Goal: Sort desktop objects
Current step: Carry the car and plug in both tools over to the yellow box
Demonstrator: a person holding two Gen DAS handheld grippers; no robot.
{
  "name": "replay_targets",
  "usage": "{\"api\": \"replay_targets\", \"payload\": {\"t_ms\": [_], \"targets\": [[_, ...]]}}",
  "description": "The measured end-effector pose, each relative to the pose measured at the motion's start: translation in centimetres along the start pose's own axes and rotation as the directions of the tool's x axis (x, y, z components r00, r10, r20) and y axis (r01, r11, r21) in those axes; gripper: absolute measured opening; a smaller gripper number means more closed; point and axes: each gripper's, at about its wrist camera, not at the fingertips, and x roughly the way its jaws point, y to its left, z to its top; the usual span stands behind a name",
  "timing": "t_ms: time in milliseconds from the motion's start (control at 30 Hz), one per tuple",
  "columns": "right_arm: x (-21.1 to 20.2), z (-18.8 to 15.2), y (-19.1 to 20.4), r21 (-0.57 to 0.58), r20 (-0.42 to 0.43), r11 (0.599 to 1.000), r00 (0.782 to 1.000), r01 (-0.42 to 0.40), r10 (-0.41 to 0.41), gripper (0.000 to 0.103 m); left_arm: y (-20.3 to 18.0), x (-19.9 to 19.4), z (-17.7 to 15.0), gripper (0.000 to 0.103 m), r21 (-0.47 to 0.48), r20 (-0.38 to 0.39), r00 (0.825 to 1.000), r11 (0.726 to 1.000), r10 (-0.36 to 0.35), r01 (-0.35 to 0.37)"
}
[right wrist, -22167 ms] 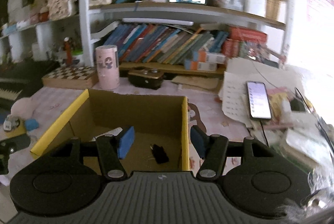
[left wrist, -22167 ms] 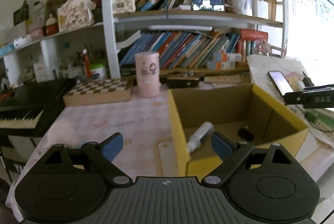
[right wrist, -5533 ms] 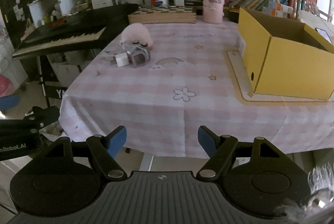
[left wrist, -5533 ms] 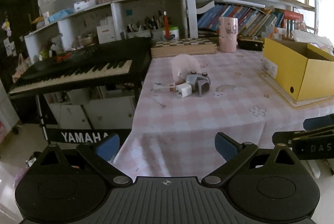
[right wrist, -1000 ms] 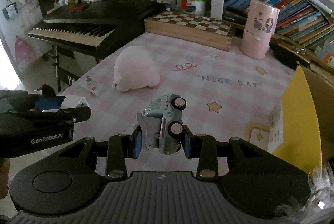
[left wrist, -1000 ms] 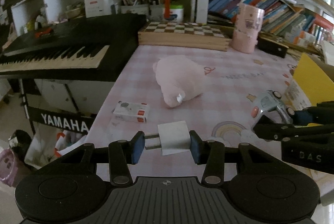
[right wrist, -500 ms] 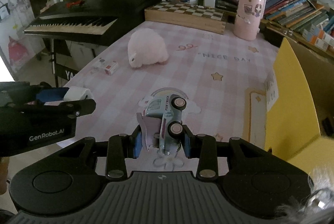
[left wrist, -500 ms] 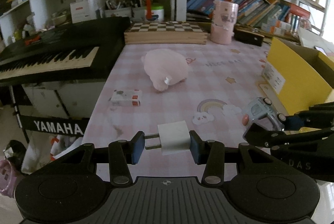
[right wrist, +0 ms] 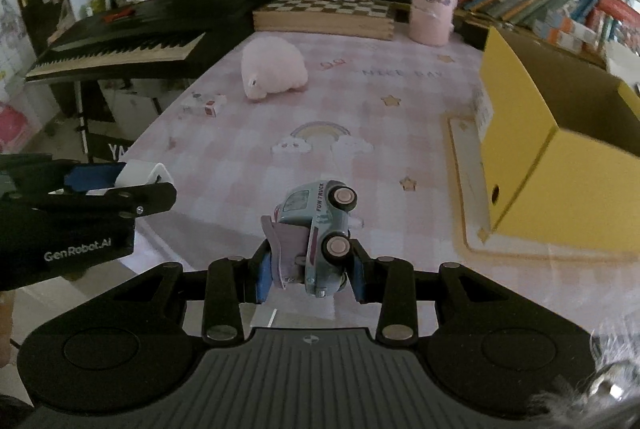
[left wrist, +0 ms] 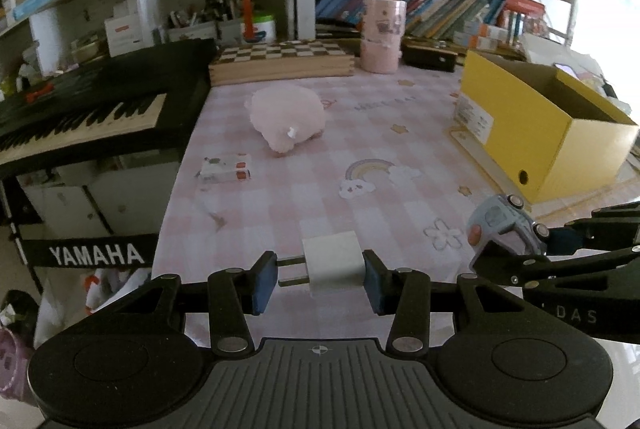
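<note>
My left gripper (left wrist: 320, 279) is shut on a white plug charger (left wrist: 333, 264), held above the table's near edge; the charger also shows in the right wrist view (right wrist: 140, 173). My right gripper (right wrist: 310, 275) is shut on a pale blue toy truck (right wrist: 320, 229), tipped on its side, also seen from the left wrist view (left wrist: 505, 227). A yellow cardboard box (left wrist: 532, 133) stands open at the right (right wrist: 560, 133). A pink plush toy (left wrist: 286, 117) and a small white packet (left wrist: 226, 168) lie on the pink checked tablecloth (left wrist: 380, 157).
A black Yamaha keyboard (left wrist: 80, 109) stands left of the table. A chessboard box (left wrist: 280, 63), a pink cup (left wrist: 382, 35) and a dark case (left wrist: 428, 55) sit at the back, under bookshelves (left wrist: 420, 1). A flat board (right wrist: 468, 189) lies under the box.
Both grippers have pulled back toward the near table edge and turned right, still holding the charger and the toy truck. The yellow box shows more fully.
</note>
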Motion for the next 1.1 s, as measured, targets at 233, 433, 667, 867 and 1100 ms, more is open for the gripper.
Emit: {"api": "replay_targets", "payload": {"t_ms": [233,433,667,867,1100], "targets": [[-1.3,-2.0,1.0,0.058,-0.004,0.998,1.000,0.018,-0.018,0.035,-0.1,-1.4,-1.2,0.044,0.044,-0.009,0.999,0.998,-0.044,0.045],[-2.4,-3.9,1.3,0.107,-0.013,0.993,0.999,0.047,-0.045,0.035,-0.8,-2.2,-2.2,0.044,0.083,-0.016,0.996,0.992,-0.090,0.091],[-4.0,-6.1,0.5,0.166,-0.025,0.981,0.995,0.102,-0.099,0.035,-2.5,-2.6,-2.9,0.044,0.132,-0.030,0.986,0.977,-0.163,0.165],[-5.2,-7.5,-0.5,0.231,-0.036,0.961,0.988,0.154,-0.150,0.035,-4.2,-2.5,-3.0,0.044,0.178,-0.038,0.976,0.959,-0.215,0.219],[-6.4,-8.7,-1.8,0.285,-0.036,0.937,0.979,0.204,-0.202,0.035,-6.2,-2.2,-2.9,0.044,0.240,-0.047,0.961,0.931,-0.273,0.276]]}}
